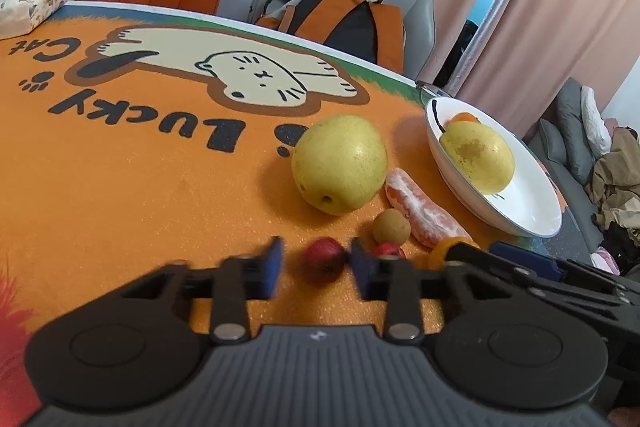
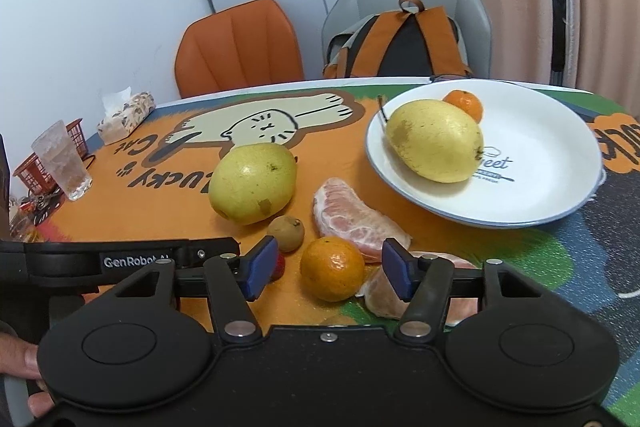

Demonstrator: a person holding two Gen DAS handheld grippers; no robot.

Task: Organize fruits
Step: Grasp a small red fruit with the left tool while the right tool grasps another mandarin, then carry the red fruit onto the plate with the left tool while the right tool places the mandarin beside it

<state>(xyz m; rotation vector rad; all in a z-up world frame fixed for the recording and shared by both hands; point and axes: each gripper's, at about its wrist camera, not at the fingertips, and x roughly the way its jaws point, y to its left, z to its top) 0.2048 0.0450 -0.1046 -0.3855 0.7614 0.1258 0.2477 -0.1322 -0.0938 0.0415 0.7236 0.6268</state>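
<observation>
Orange cat-print mat covers the bench (image 2: 120, 215); going big to small from there.

White plate (image 2: 560, 163) sits at the bench's right side. Already on it: one yellow pear (image 2: 436, 141) and a small mandarin (image 2: 464, 103) behind it. That's the done part, judging by how things lie.

Left loose on the mat: second yellow pear (image 2: 252, 183), pomelo segment (image 2: 352, 215) between that pear and the plate, another peeled segment (image 2: 384, 297) under the right claw's right finger, a mandarin on the mat (image 2: 332, 269), a brown longan (image 2: 286, 233), and two small red fruits (image 1: 325, 259). So well under half done, I'd say.

Left claw (image 1: 316, 267): fingers moderately apart, straddling the nearer red fruit, not closed on it. Looks like the next pick.

Right claw (image 2: 330, 273): fingers wide, either side of the loose mandarin, with a gap on both sides. Holding nothing.

View differences:
- Left wrist view shows both red fruits clearly; right wrist view only catches a red sliver behind its left finger.
- Right wrist view shows the second peeled segment, the plate's printed logo, plus a glass (image 2: 62, 161) and red basket (image 2: 48, 159) at the far left. Left wrist view has none of these.
- Left wrist view shows the right claw's body crossing in from the right, over the loose mandarin.
- Both show the tissue box (image 1: 34, 3).
</observation>
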